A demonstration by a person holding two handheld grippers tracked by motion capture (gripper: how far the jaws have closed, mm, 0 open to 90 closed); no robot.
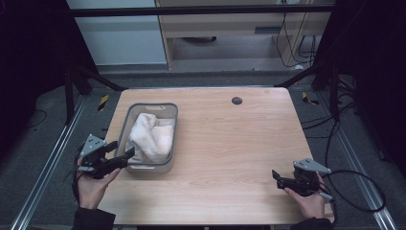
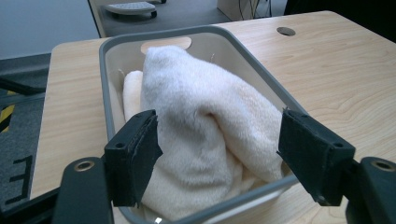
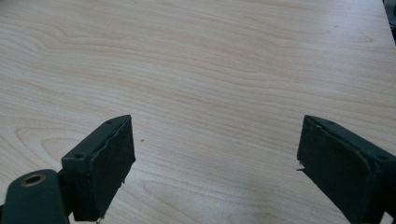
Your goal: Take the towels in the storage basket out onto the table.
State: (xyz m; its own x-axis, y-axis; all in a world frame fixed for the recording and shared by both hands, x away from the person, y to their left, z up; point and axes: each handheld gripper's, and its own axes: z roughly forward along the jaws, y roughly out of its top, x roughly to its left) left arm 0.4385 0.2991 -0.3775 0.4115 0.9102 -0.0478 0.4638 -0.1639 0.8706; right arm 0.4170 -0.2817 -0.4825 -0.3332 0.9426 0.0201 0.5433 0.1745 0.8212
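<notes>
Left gripper (image 1: 125, 154) wide open at the near rim of the bin (image 1: 125, 119), empty, towel (image 1: 152, 135) bunched inside (fluffier in left gripper view); right gripper (image 1: 275, 174) open, empty, over bare table (image 1: 230, 143).

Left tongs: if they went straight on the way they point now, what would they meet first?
Probably the white towel heaped in the grey basket; the open left tongs stand just above the basket's near rim, so depth is uncertain.

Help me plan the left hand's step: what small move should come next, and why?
Probably lift the left gripper clear of the grey basket: its jaws stand open just above the near rim, apart from the white towel heaped inside.
</notes>
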